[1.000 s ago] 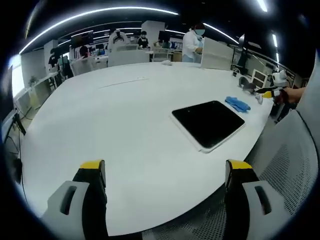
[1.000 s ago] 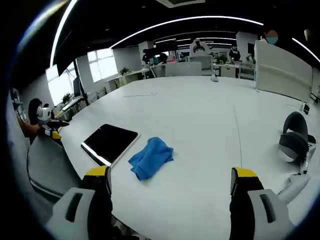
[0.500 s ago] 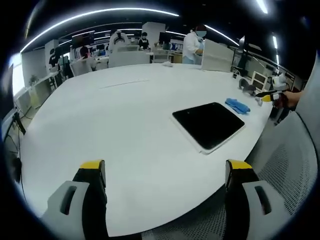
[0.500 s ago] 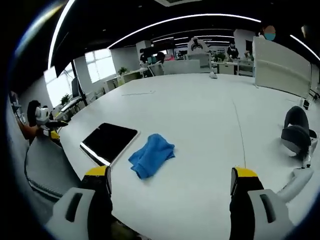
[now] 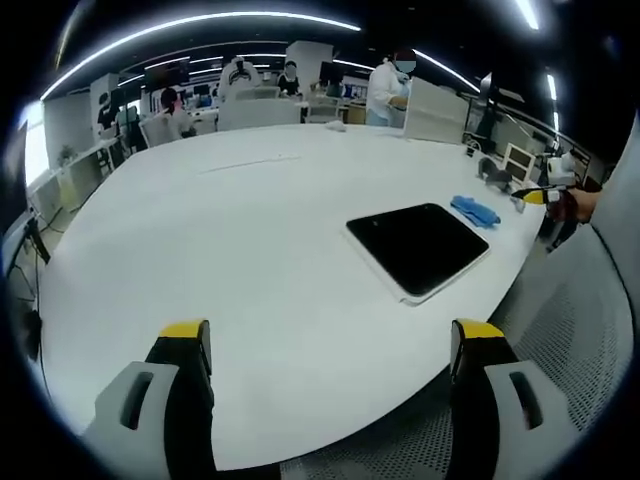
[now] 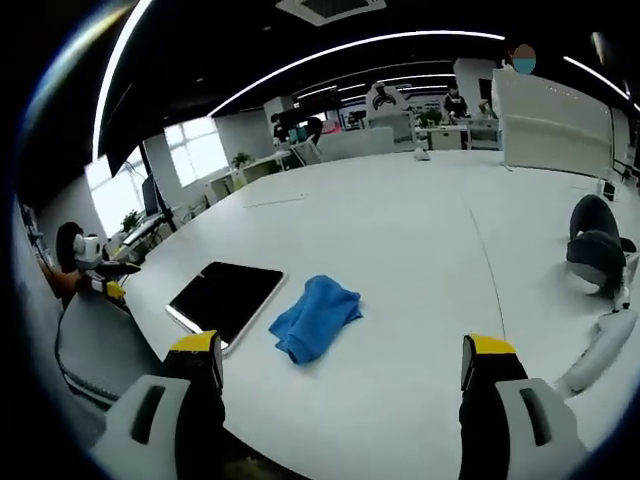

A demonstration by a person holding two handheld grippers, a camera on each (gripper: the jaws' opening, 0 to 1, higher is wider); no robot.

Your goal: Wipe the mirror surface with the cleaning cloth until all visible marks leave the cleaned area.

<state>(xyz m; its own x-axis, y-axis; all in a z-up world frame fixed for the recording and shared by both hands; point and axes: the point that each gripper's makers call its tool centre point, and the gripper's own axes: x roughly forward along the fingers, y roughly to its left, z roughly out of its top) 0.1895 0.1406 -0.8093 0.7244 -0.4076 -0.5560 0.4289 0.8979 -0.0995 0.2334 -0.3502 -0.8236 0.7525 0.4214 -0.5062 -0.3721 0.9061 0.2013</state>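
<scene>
Where cloth (image 6: 316, 317) lies, ahead of right hand-held gripper (image 6: 342, 372)

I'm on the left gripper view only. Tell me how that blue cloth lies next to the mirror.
Observer: In the right gripper view the blue cloth lies crumpled on the table, beside the mirror with a narrow gap between them.
Operator: Report the right gripper's state.
Observer: The right gripper is open and empty, above the table's near edge, short of the cloth.
Operator: List what else is near it.
Observer: A dark headset and a white object lie at that view's right edge.
</scene>
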